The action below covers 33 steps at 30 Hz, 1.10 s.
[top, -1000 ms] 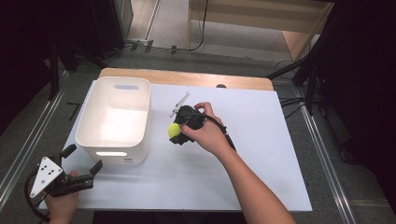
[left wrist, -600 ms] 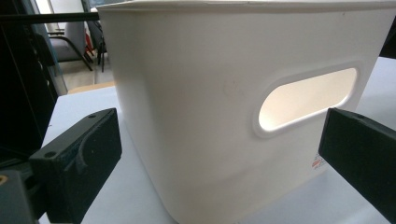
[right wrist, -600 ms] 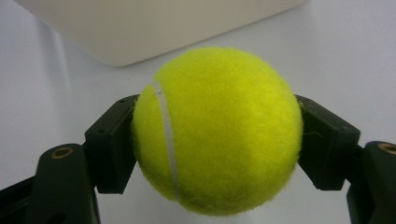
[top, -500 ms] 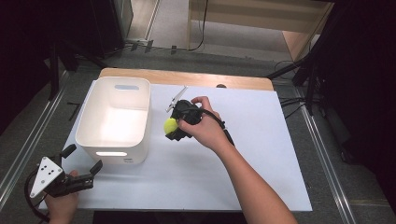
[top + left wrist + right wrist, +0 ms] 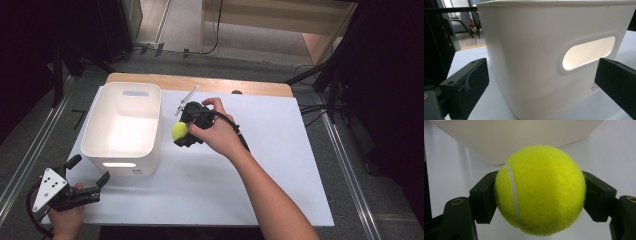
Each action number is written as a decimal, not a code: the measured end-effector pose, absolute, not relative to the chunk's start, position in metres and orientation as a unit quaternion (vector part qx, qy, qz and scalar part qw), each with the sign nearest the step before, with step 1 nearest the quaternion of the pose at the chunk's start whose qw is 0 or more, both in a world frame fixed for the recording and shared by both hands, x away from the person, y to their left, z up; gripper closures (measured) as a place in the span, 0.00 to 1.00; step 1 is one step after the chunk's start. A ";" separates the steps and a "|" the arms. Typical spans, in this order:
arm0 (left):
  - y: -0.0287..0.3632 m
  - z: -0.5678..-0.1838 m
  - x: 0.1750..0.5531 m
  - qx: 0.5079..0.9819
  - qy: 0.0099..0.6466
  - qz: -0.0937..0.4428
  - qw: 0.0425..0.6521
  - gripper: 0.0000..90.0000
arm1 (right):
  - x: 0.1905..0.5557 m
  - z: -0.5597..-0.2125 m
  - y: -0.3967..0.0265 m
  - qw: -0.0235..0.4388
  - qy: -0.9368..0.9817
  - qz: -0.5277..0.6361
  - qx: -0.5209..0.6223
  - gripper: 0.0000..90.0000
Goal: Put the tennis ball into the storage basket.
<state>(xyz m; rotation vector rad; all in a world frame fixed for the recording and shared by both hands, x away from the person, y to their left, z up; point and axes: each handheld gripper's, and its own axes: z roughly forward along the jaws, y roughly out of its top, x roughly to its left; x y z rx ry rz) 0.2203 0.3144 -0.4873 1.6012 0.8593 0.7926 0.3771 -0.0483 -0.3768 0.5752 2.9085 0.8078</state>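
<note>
A yellow tennis ball is clamped between the jaws of my right gripper, which is shut on it and held above the white table sheet, just right of the white plastic bin. The bin's outer wall fills the background of the right gripper view. My left gripper rests at the table's front left corner, open, its jaws pointing at the bin's near wall with the handle slot.
A wooden board edges the far side of the table. Metal rails run along the left side and another along the right. A thin grey plate sticks up behind the right gripper.
The right gripper has lifted the ball and carried it slightly left, closer to the bin's right wall. The left gripper has stayed where it was.
</note>
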 end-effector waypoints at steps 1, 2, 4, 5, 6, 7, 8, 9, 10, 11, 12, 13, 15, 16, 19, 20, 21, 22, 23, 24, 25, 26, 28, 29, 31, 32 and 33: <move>0.314 -0.487 0.220 0.676 0.363 0.335 0.548 0.00 | 0.378 -0.376 -0.047 0.034 0.945 0.268 0.184 0.25; 0.314 -0.487 0.220 0.676 0.363 0.335 0.548 0.00 | 0.378 -0.376 -0.047 0.034 0.945 0.268 0.184 0.25; 0.315 -0.487 0.220 0.676 0.362 0.334 0.548 0.00 | 0.378 -0.372 -0.046 0.035 0.946 0.266 0.180 0.25; 0.315 -0.487 0.220 0.676 0.362 0.334 0.548 0.00 | 0.378 -0.370 -0.045 0.033 0.946 0.266 0.184 0.25; 0.315 -0.487 0.220 0.676 0.362 0.334 0.548 0.00 | 0.378 -0.370 -0.045 0.033 0.946 0.266 0.184 0.25; 0.315 -0.487 0.220 0.677 0.362 0.335 0.547 0.00 | 0.378 -0.367 -0.044 0.033 0.946 0.268 0.180 0.25; 0.315 -0.487 0.220 0.676 0.362 0.334 0.549 0.00 | 0.378 -0.367 -0.044 0.033 0.946 0.268 0.180 0.25; 0.315 -0.487 0.220 0.676 0.362 0.334 0.548 0.00 | 0.379 -0.367 -0.043 0.034 0.946 0.270 0.175 0.25; 0.315 -0.487 0.220 0.676 0.362 0.334 0.548 0.00 | 0.378 -0.365 -0.042 0.033 0.946 0.269 0.179 0.25; 0.315 -0.487 0.220 0.676 0.362 0.334 0.548 0.00 | 0.378 -0.364 -0.041 0.034 0.946 0.269 0.176 0.25; 0.315 -0.487 0.220 0.676 0.362 0.334 0.548 0.00 | 0.379 -0.364 -0.040 0.033 0.947 0.269 0.172 0.25; 0.315 -0.487 0.220 0.675 0.363 0.334 0.549 0.00 | 0.379 -0.363 -0.040 0.034 0.947 0.268 0.173 0.25; 0.315 -0.487 0.220 0.677 0.362 0.334 0.547 0.00 | 0.379 -0.361 -0.038 0.032 0.946 0.271 0.173 0.25; 0.315 -0.487 0.220 0.677 0.362 0.334 0.547 0.00 | 0.379 -0.361 -0.037 0.034 0.947 0.271 0.171 0.25; 0.315 -0.487 0.220 0.676 0.361 0.334 0.548 0.00 | 0.379 -0.358 -0.034 0.032 0.945 0.277 0.170 0.25; 0.315 -0.487 0.220 0.676 0.362 0.333 0.549 0.00 | 0.379 -0.357 -0.034 0.035 0.946 0.275 0.167 0.25; 0.315 -0.487 0.220 0.677 0.362 0.334 0.547 0.00 | 0.379 -0.356 -0.033 0.034 0.946 0.278 0.166 0.25; 0.315 -0.487 0.220 0.677 0.362 0.334 0.547 0.00 | 0.379 -0.355 -0.031 0.035 0.945 0.278 0.167 0.25; 0.315 -0.487 0.220 0.677 0.362 0.334 0.547 0.00 | 0.379 -0.355 -0.030 0.035 0.946 0.277 0.165 0.25; 0.315 -0.487 0.220 0.676 0.362 0.333 0.549 0.00 | 0.378 -0.354 -0.029 0.034 0.946 0.276 0.168 0.25; 0.315 -0.487 0.220 0.676 0.362 0.333 0.549 0.00 | 0.379 -0.353 -0.028 0.036 0.947 0.277 0.161 0.25; 0.315 -0.487 0.220 0.676 0.362 0.333 0.549 0.00 | 0.379 -0.353 -0.027 0.036 0.946 0.279 0.161 0.25; 0.315 -0.487 0.220 0.676 0.362 0.333 0.549 0.00 | 0.378 -0.351 -0.025 0.036 0.947 0.277 0.159 0.25; 0.315 -0.487 0.220 0.676 0.362 0.333 0.548 0.00 | 0.379 -0.350 -0.025 0.038 0.947 0.279 0.158 0.25; 0.315 -0.487 0.220 0.677 0.362 0.334 0.547 0.00 | 0.378 -0.349 -0.023 0.037 0.947 0.277 0.157 0.25; 0.315 -0.487 0.220 0.677 0.362 0.334 0.547 0.00 | 0.378 -0.348 -0.023 0.037 0.947 0.276 0.157 0.25; 0.315 -0.487 0.220 0.676 0.362 0.333 0.549 0.00 | 0.379 -0.346 -0.022 0.038 0.948 0.277 0.154 0.25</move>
